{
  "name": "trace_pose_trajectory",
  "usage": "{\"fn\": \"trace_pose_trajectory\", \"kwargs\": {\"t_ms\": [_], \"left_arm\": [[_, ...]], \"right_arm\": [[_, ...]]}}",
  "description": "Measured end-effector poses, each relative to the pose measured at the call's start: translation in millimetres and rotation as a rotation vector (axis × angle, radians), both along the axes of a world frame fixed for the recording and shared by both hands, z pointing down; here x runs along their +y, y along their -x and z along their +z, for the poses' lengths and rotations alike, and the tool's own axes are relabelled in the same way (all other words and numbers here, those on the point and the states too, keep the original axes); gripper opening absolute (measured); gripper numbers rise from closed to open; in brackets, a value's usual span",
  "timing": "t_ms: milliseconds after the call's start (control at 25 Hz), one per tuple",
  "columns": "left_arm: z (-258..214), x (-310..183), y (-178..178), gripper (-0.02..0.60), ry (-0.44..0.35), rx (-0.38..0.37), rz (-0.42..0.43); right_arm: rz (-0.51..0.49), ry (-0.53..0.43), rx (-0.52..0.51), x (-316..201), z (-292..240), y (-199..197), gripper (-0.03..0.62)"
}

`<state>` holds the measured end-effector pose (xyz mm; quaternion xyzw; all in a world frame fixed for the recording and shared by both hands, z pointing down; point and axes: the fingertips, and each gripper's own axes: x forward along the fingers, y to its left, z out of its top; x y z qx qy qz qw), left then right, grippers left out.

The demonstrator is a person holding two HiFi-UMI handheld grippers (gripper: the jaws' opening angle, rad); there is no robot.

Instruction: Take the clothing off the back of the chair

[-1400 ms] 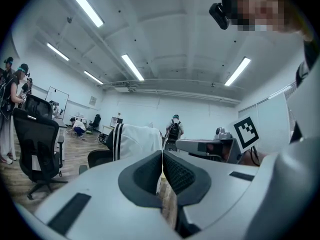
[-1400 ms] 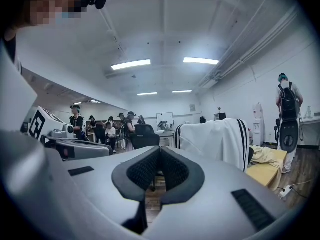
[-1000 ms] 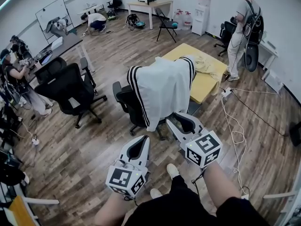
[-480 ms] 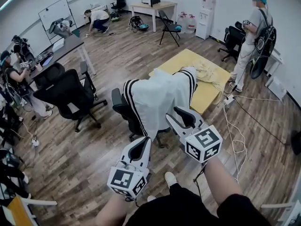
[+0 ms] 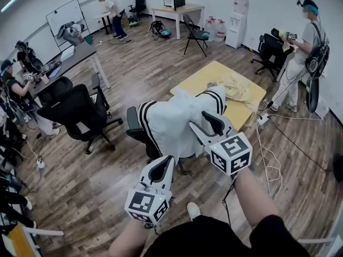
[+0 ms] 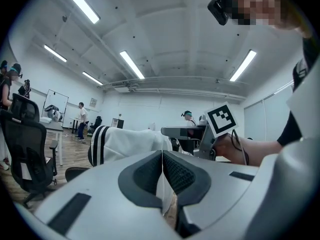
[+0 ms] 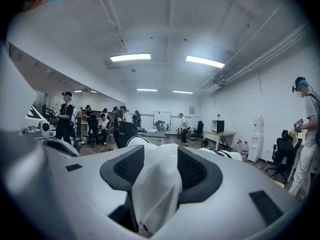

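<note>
A white garment with black stripes (image 5: 177, 119) hangs over the back of a black office chair (image 5: 134, 121). My right gripper (image 5: 198, 119) is at the garment's right edge. Its jaws are opening, and the right gripper view shows white cloth (image 7: 155, 184) lying loosely between the pads with my right gripper (image 7: 160, 159) around it. My left gripper (image 5: 167, 159) is shut, lower and nearer to me, short of the hanging hem. In the left gripper view my left gripper (image 6: 162, 156) has its pads together, with the garment (image 6: 130, 141) ahead.
A yellow table (image 5: 241, 111) behind the chair carries a cream cloth (image 5: 238, 87). Two more black chairs (image 5: 75, 108) stand to the left. Cables (image 5: 268, 154) run over the wooden floor at right. One person (image 5: 305, 47) stands at far right, another (image 5: 13, 84) sits at left.
Both grippers have moved forward toward the chair. The right gripper's jaws stand wider apart than before. The standing person at right has stepped further right.
</note>
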<state>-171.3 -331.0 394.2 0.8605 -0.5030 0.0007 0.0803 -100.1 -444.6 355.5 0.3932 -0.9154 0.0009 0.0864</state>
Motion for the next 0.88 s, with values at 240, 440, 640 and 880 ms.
{"fn": "trace_pose_trajectory", "kwargs": {"t_ms": [240,440,640,880], "left_arm": [[-6,-17,-4,0.020,-0.012,-0.005,-0.008],[-11,-26,-7,0.020,-0.014,-0.013,-0.010],[-9,-36,-4,0.020,-0.012,-0.019,-0.024],[-4,-44,-6,0.020,-0.004,-0.021,-0.024]], "right_arm": [[-0.014,0.002,0.087,-37,-4,3,0.303],[-0.032,0.026,0.167,-65,-3,7,0.374],[-0.100,0.117,0.201,-83,6,15,0.419],[-0.167,0.239,0.208,-87,15,16,0.405]]}}
